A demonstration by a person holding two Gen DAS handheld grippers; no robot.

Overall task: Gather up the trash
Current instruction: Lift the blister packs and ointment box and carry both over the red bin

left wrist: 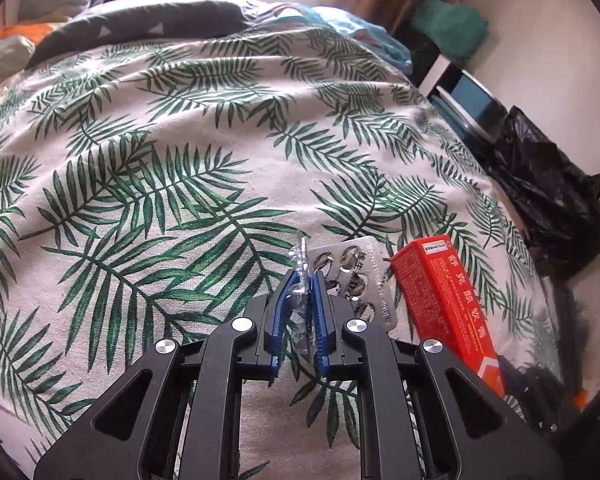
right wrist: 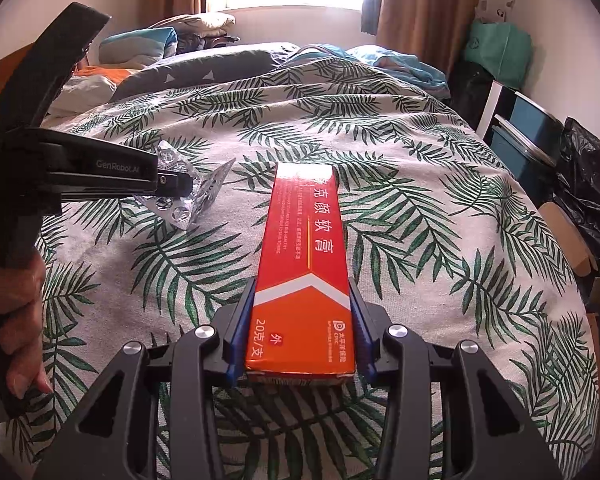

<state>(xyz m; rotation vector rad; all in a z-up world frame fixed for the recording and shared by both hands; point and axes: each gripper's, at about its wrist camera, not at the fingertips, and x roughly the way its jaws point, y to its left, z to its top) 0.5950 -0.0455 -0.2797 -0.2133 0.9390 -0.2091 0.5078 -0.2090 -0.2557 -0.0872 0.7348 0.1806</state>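
Above the leaf-print bed (right wrist: pixel 440 208), left claw (left wrist: pixel 305 280) pinches a blister pack (left wrist: pixel 356 280); right claw (right wrist: pixel 302 320) clamps the red box (right wrist: pixel 304 256). Keep both grips firm; carry level toward the black bag (right wrist: pixel 592 184).

Leaf-print bedcover (right wrist: pixel 440 208) lies open and bare ahead of both grippers — wide room across its middle and left side. Far edge is blocked by piled pillows (right wrist: pixel 204 68) and bunched blue bedding (right wrist: pixel 400 62). To the right, past the bed's edge, a black plastic bag (left wrist: pixel 548 208) and a blue bin (right wrist: pixel 534 148) crowd the narrow gap to the wall — little passage there. The left gripper (right wrist: pixel 188 184) stands beside the red box (right wrist: pixel 306 256).
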